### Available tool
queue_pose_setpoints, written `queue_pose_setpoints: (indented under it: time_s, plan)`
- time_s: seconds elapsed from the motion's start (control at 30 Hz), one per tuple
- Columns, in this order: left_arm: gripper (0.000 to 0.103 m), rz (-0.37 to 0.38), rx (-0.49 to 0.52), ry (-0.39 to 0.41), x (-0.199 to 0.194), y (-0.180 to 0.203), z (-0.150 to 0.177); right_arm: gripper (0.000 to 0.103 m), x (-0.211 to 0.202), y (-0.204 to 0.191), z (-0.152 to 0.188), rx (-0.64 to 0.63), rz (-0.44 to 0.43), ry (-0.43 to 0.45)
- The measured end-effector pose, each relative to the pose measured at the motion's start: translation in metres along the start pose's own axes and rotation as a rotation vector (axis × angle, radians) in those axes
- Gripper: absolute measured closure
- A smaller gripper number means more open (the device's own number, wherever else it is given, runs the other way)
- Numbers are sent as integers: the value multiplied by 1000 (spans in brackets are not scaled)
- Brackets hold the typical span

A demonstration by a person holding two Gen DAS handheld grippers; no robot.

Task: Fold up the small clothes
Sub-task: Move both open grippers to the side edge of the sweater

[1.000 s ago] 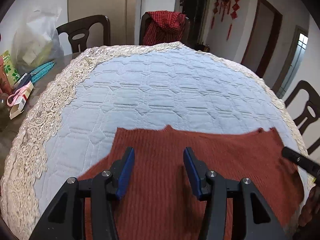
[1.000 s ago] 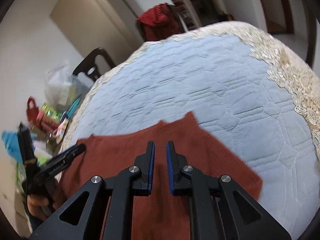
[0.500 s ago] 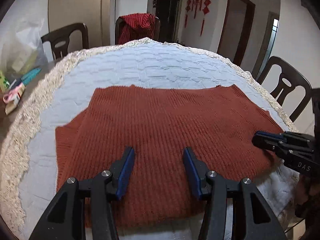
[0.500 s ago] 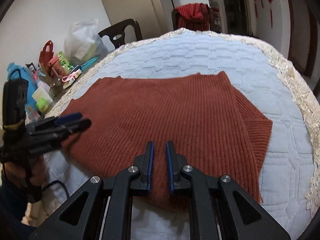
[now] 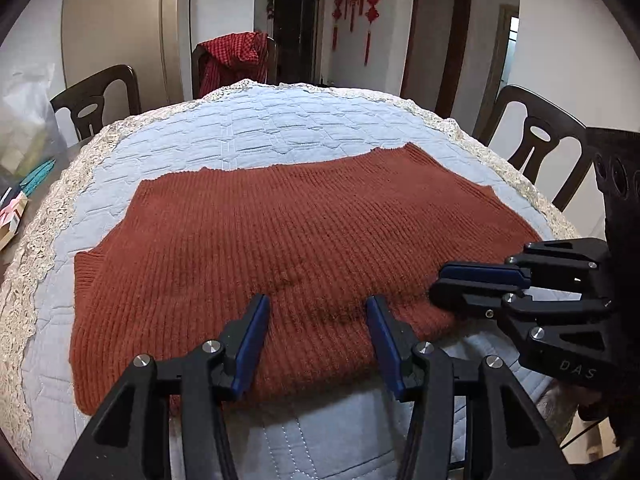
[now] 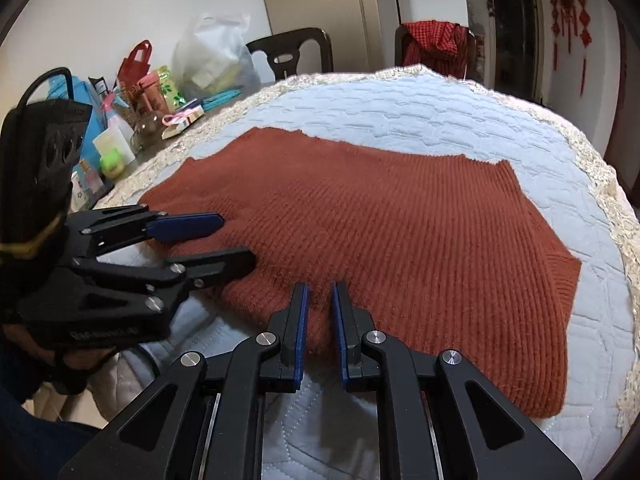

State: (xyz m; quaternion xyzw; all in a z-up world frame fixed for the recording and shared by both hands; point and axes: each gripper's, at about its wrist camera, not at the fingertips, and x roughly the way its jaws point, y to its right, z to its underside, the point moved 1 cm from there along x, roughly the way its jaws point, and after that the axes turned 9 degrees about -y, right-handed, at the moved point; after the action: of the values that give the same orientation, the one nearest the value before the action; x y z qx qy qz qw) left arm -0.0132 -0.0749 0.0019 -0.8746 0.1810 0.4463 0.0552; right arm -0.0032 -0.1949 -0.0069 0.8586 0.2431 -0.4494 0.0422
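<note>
A rust-red ribbed knit garment (image 5: 288, 240) lies flat on the blue quilted cloth (image 5: 260, 128); it also shows in the right wrist view (image 6: 400, 232). My left gripper (image 5: 316, 316) is open, its fingers over the garment's near edge. It shows from the side in the right wrist view (image 6: 236, 240). My right gripper (image 6: 319, 300) has its jaws nearly closed, a narrow gap left, at the garment's near edge; whether it pinches the knit is unclear. It shows in the left wrist view (image 5: 438, 280) at the near right corner.
A lace border (image 5: 44, 232) rims the round table. Dark wooden chairs (image 5: 536, 148) stand around it, one draped with a red checked cloth (image 5: 236, 60). Bags, bottles and boxes (image 6: 132, 112) crowd the table's left side.
Both grippers have drawn back toward the near edge and lowered. The garment now lies spread in front of them. The right gripper has come closer to the left.
</note>
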Motion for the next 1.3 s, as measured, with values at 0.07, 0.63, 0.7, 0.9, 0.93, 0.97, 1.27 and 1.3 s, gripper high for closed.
queue_pose_setpoints:
  time_s: [0.07,0.63,0.7,0.9,0.93,0.97,1.27,1.3]
  plan:
    - [49,15,-13,-2,-4,-3,0,91,-5,1,0,2,0,2]
    - [49,-142,-213,34,-25,-68,12,91,-42,58,23,202,109,65]
    - [49,-157,-227,36,-26,-73,11,91,-43,51,17,183,99,75]
    - [49,-154,-264,32,-26,-87,9,91,-34,21,-3,119,3,89]
    - [49,-157,-266,36,-26,-88,9,91,-31,17,-5,110,-7,86]
    - [49,-155,-269,42,-28,-89,9,91,-27,11,-10,94,-20,82]
    - [42,-181,-348,32,-21,-124,11,91,15,-14,-35,47,-41,-9]
    - [42,-166,-357,13,-16,-128,12,91,19,-13,-35,58,-37,-21]
